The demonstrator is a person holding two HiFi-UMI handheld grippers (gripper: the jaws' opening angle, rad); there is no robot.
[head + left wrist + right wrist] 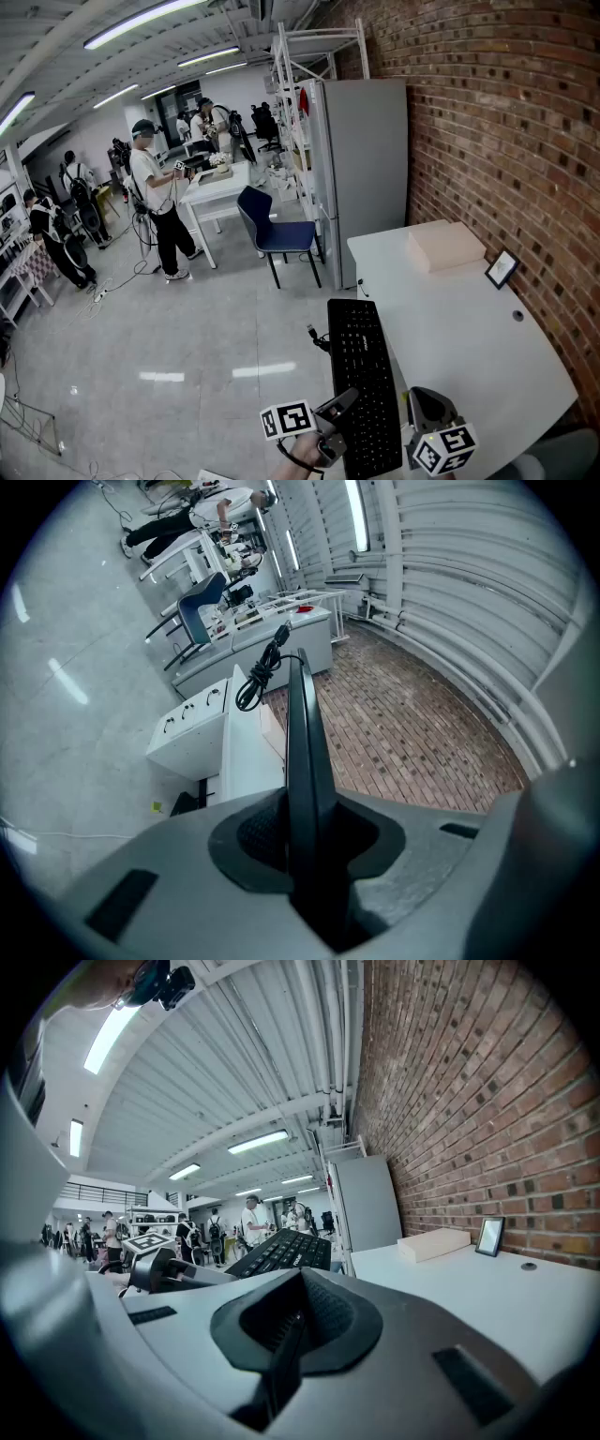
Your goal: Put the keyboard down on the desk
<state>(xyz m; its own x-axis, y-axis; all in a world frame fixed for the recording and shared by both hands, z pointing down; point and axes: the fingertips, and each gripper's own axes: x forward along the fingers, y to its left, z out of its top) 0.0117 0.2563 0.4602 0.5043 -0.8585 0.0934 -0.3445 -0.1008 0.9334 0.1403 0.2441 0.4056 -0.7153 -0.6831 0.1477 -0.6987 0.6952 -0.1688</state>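
Nearest, the left gripper (pixel 302 850) pinches the near end of the black keyboard (pixel 364 384), its jaws pressed on the thin edge. That is a one-sided hold on a long, flat thing, so the far end may sag or swivel, and the board could slide out of the pads if it is tilted further.

Just beside it, the right gripper (pixel 291 1330) has its jaws pressed together on nothing and gives the keyboard no support. If it stays idle, nothing checks a twist.

The keyboard runs along the left edge of the white worktop (pixel 459 328), and its left side seems to lie beyond that edge, over the floor. Whether it already touches the surface cannot be told. Let go there, it would likely tip off. It probably needs to shift to the right before release.

At the far end the coiled cable (pixel 319 337) hangs off the keyboard. It could catch on the worktop's edge or drag the board sideways.

Further back, the pale box (pixel 443 246) and the small frame (pixel 502 268) stand well apart from the keyboard and seem out of harm's way.
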